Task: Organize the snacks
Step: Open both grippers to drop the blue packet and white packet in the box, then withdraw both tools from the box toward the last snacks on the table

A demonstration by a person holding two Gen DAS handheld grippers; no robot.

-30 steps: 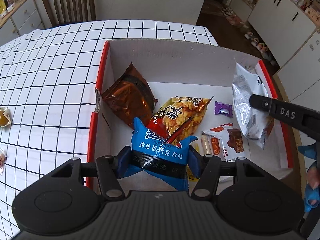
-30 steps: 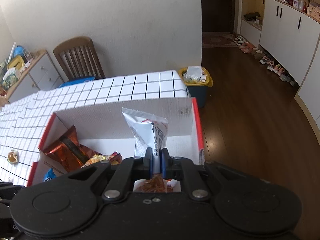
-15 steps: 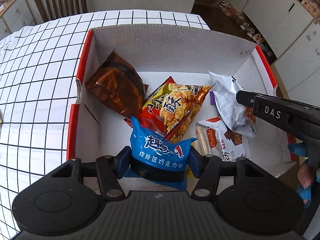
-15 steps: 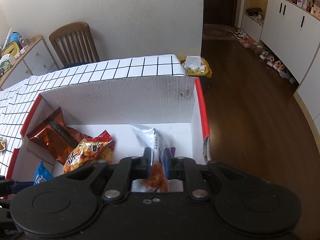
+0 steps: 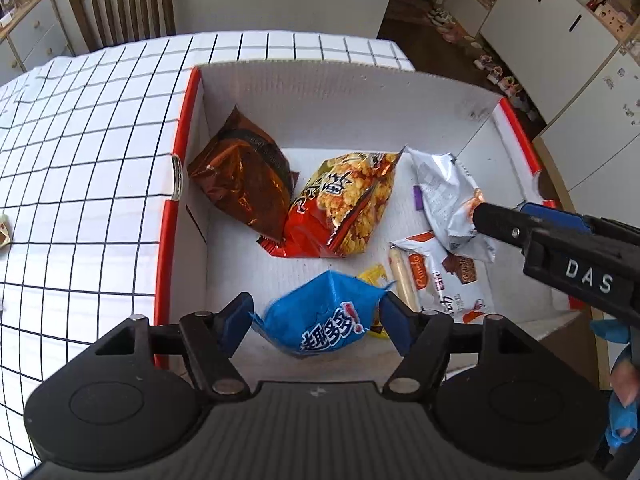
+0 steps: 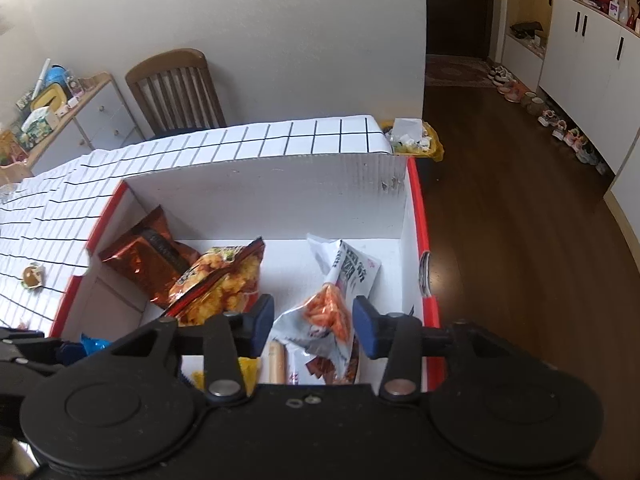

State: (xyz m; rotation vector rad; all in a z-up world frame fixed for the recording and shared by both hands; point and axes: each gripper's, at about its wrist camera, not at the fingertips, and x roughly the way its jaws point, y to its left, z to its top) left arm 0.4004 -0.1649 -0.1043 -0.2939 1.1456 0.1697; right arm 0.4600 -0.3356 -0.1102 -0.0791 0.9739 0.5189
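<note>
Evidently both grippers had just been opening over the red-edged white cardboard box on the checked worktop. Left gripper stood apart around the blue foil biscuit packet; its pads looked clear of it. Right gripper stood apart, the silver-white crisp bag lying loose between.

One white box on the bench holds five snack bags: brown, orange, silver, blue, white. One sausage stick. One chair at eleven o'clock.
</note>
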